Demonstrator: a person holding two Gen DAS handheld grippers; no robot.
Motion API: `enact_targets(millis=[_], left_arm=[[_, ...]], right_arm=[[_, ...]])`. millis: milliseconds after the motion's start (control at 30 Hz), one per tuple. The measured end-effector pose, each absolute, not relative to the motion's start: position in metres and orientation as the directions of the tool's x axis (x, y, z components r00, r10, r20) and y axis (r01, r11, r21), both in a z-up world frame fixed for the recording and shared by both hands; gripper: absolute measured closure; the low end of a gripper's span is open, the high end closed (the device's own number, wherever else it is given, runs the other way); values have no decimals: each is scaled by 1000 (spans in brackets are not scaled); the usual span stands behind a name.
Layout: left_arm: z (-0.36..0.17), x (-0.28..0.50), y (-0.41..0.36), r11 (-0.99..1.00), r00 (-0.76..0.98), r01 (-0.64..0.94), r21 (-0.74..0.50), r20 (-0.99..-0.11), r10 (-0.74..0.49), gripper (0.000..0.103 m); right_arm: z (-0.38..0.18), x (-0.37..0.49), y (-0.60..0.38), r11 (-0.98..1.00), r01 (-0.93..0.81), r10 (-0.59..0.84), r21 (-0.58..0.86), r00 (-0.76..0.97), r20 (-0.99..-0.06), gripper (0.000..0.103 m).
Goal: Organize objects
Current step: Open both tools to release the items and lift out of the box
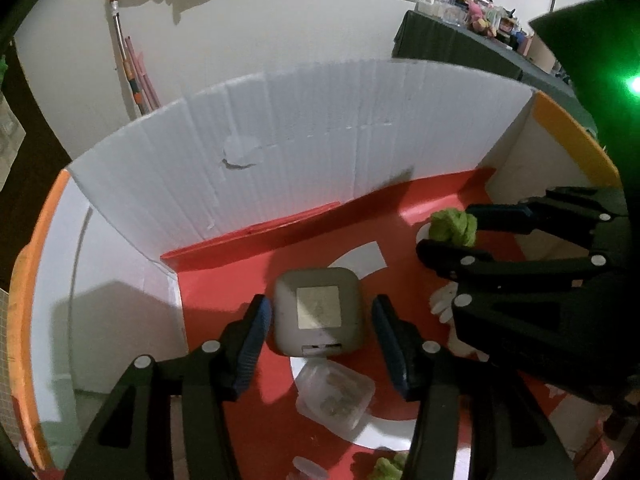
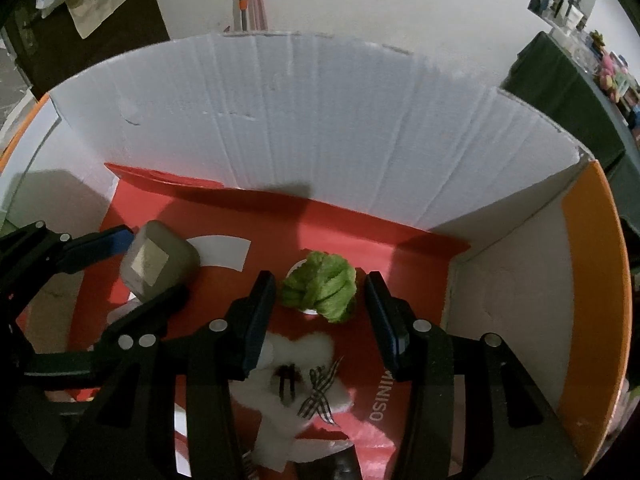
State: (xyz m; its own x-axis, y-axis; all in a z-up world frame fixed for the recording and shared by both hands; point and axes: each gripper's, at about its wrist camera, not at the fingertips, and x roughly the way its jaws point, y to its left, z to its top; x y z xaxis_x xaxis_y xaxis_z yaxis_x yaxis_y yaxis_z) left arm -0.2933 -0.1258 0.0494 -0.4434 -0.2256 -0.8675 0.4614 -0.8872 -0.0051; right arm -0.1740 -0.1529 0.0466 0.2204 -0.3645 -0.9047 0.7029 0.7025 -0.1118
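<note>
Inside the white box (image 2: 320, 128) w/ the red floor, my left gripper (image 1: 318, 316) is spread on both sides of the gray square case (image 1: 318, 310), w/ a gap each side, so it's not pinching it. My right gripper (image 2: 320, 300) is spread too, w/ the green yarn ball (image 2: 320, 288) sitting on the floor between the fingers, not touching them. A fluffy white toy (image 2: 296, 384) w/ a checked bow lies just below the yarn, & a clear plastic tub (image 1: 334, 394) lies near the gray case.

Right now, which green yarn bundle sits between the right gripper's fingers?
The far green yarn bundle, between the right gripper fingers, untouched. The other green bundle lies at the left view's bottom edge.
</note>
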Motion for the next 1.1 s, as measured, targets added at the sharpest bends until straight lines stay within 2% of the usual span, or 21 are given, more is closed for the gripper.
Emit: enact_targets(millis=[100, 367, 433, 567, 667, 733, 967, 1033, 1100], left_arm=[[54, -289, -119, -886, -452, 464, -10, -863, -227, 47], [68, -271, -114, -874, -483, 483, -44, -847, -224, 46], [74, -269, -125, -873, -501, 485, -56, -836, -224, 39], [83, -256, -121, -871, -533, 486, -79, -816, -224, 38], [88, -247, -119, -866, -551, 491, -95, -804, -224, 38], [93, -241, -115, -862, -561, 499, -85, -790, -247, 34], [110, -214, -109, -845, -608, 527, -89, -734, -302, 28], [115, -205, -106, -839, -620, 537, -90, -717, -320, 25], [118, -198, -102, -834, -630, 545, -88, -699, -338, 25]], right_arm=[[51, -179, -151, 702, 703, -371, -115, 223, -901, 54], [64, -194, -134, 691, 714, -399, -112, 248, -883, 53], [70, -204, -122, 687, 718, -408, -108, 259, -875, 52], [74, -190, -96, 685, 721, -429, -106, 281, -859, 46], [67, -183, -88, 683, 723, -438, -102, 293, -850, 46], [78, -176, -88, 681, 724, -450, -107, 299, -842, 45], [84, -170, -66, 686, 721, -473, -98, 340, -813, 44], [87, -177, -60, 691, 715, -487, -108, 349, -801, 41], [92, -179, -58, 692, 714, -497, -107, 364, -787, 34]])
